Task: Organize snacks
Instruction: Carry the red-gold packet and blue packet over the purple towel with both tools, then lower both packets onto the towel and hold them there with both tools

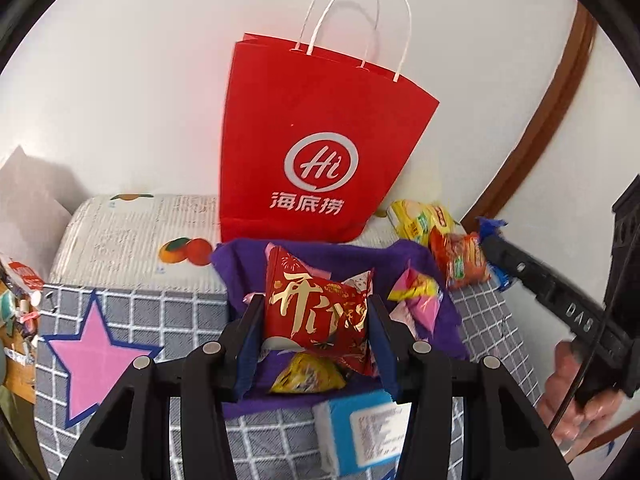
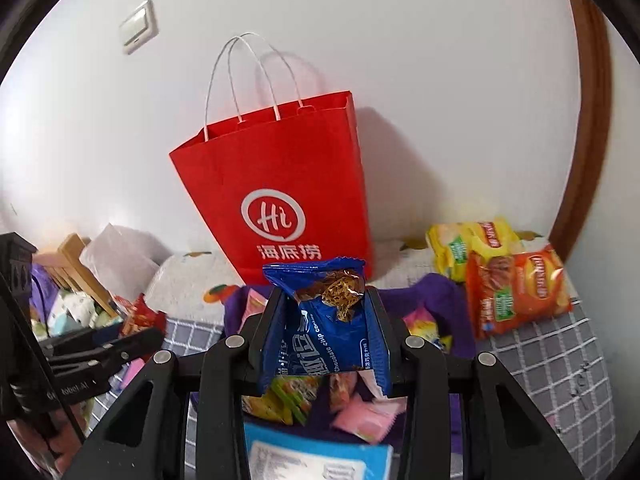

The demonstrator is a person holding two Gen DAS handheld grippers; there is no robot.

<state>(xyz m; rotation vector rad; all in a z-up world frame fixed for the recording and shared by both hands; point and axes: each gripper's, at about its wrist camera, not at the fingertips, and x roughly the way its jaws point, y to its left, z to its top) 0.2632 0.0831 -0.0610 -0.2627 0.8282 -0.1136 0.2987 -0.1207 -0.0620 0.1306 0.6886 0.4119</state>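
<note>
White wall backs everything, with a brown door frame (image 1: 532,128) curving up at two o'clock and a wall switch (image 2: 138,26) at eleven in my right view. Against that wall a red bag (image 1: 316,140) stands upright on the grid-patterned bedspread (image 1: 160,312), handles up, mouth open, clear air above it. My left gripper (image 1: 316,316) points down at a slant, its jaws pressed on both sides of a red packet (image 1: 316,312), held clear above a purple cloth (image 1: 240,264) strewn with small snacks. My right gripper (image 2: 324,332) tilts down the same way and clamps a blue cookie pack (image 2: 328,320), its crimped top sticking up just below the bag's base in that view. At two to three o'clock, near the bed's far edge, lie a yellow chip bag (image 2: 468,248) and an orange chip bag (image 2: 516,292), touching. A blue box (image 1: 360,436) sits at six, under my fingers. At nine, a pink star (image 1: 96,360) marks open bedspread.
</note>
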